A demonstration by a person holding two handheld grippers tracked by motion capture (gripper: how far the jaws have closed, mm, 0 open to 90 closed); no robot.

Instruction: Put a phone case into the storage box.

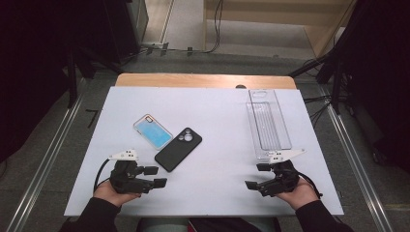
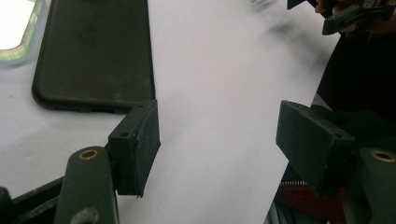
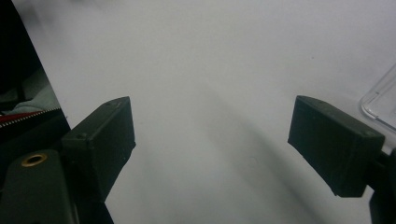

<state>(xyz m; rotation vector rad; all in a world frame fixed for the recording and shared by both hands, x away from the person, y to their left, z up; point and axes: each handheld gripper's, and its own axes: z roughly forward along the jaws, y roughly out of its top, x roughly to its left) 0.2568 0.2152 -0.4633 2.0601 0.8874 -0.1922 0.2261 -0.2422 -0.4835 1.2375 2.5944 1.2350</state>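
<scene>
Apparently nothing grasped yet: left gripper (image 1: pixel 153 177) and right gripper (image 1: pixel 257 176) rest low on the white table (image 1: pixel 217 121), jaws spread and empty. Black phone (image 1: pixel 178 149) lies just ahead of the left gripper, beside a blue-backed phone case (image 1: pixel 152 130). Next, the left gripper likely must reach forward to the phone; the clear tray (image 1: pixel 268 123) near the right gripper is no obstacle.

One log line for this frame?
left tongs: open, empty | right tongs: open, empty | black phone, blue case, clear tray: untouched
</scene>
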